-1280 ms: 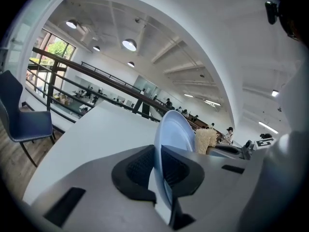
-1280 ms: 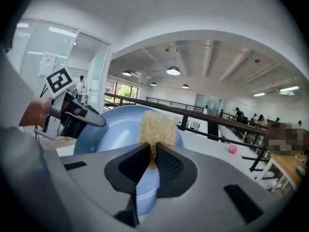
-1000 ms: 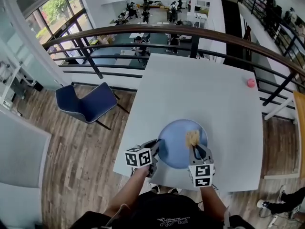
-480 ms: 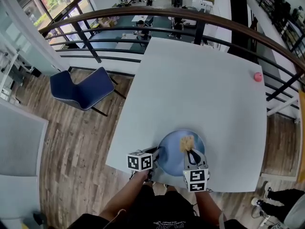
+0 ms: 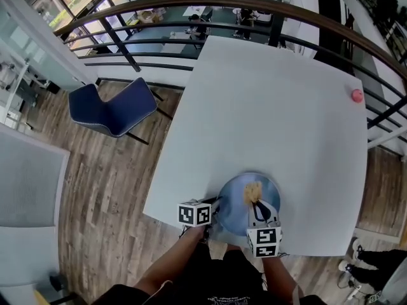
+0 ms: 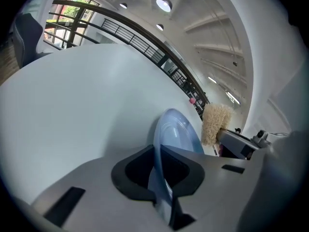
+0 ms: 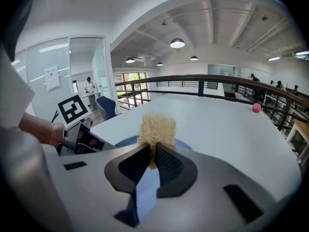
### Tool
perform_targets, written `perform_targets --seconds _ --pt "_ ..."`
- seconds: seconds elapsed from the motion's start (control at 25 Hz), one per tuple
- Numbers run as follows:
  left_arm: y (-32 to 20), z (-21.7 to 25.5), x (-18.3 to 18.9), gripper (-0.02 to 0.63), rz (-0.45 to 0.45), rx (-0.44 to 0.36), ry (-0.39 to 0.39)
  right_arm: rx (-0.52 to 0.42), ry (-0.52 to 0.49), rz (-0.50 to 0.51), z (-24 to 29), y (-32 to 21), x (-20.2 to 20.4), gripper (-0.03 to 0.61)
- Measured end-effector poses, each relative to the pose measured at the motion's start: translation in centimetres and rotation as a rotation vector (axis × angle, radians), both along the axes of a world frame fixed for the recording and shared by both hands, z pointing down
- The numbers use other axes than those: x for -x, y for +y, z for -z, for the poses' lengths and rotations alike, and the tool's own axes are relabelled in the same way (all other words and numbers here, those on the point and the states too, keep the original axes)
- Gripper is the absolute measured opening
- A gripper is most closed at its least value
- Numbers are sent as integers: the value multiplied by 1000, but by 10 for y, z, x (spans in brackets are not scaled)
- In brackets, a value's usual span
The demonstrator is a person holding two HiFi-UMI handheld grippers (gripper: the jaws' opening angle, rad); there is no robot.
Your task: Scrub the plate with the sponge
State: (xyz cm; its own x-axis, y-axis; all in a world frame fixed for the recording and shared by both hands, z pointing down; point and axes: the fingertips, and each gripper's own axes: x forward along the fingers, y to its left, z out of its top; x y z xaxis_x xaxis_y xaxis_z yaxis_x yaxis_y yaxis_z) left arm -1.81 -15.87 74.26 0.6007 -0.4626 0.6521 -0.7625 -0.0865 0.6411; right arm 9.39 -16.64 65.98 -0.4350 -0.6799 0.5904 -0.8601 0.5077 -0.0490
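Note:
A light blue plate (image 5: 238, 205) lies near the front edge of the white table (image 5: 273, 107). My left gripper (image 5: 216, 207) is shut on the plate's left rim (image 6: 161, 144), which runs between the jaws in the left gripper view. My right gripper (image 5: 256, 203) is shut on a tan fibrous sponge (image 5: 253, 191), which rests on the plate's right half. In the right gripper view the sponge (image 7: 157, 128) sticks up from the closed jaws, with the plate (image 7: 126, 141) just behind it. In the left gripper view the sponge (image 6: 215, 123) stands beside the plate's far rim.
A small pink ball (image 5: 357, 95) lies near the table's far right edge. A dark railing (image 5: 254, 8) runs behind the table. A blue chair (image 5: 111, 108) stands on the wooden floor to the left. The table's front edge is just below the plate.
The sponge has moved a little over the plate under my right gripper. The head view has shifted, so the plate sits lower in the frame. The left gripper still holds the rim.

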Motion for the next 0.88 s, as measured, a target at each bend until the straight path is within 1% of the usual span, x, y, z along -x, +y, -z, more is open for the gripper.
perform_targets --seconds 0.16,0.24,0.28,0.4,0.52,0.72,0.88 --pt "6 -16 2 41 -50 13 -108 18 -10 -3 -11 2 0 44" --pt "5 -18 3 46 -61 7 -136 22 -13 -6 -14 0 2 44" --pt "4 -18 2 78 -62 3 -141 24 -15 -7 -14 -1 2 44" --pt "5 -12 -4 135 -64 -3 -137 27 -18 -11 -12 -1 0 44" --pt "8 -5 0 204 -67 -18 -170 27 -21 -14 -11 0 0 44" --pt "8 13 25 219 -43 -66 -243 13 -29 -12 -3 -2 4 44" --pt "-3 38 43 219 -9 -145 -289 -14 -37 -9 10 -6 10 44"
